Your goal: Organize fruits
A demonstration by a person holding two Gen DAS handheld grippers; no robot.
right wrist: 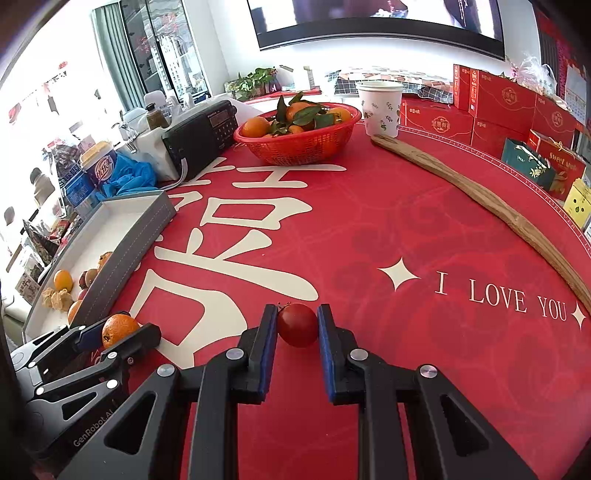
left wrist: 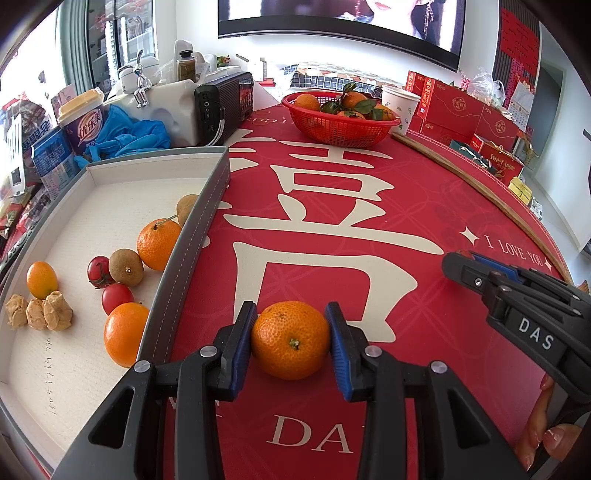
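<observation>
Red cloth covers the worktop [left wrist: 424,206], where my left fingers [left wrist: 291,341] grip a firm, light mandarin [left wrist: 290,339] across its middle, tray [left wrist: 192,243] at ten o'clock, while my right fingers [right wrist: 297,325] pinch a thin-skinned, squashable cherry tomato [right wrist: 297,325].

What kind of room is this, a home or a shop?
Most likely a home living room dressed for a celebration: a big wall screen, a round table under a red festive tablecloth, and stacked red gift boxes along the wall.
</observation>
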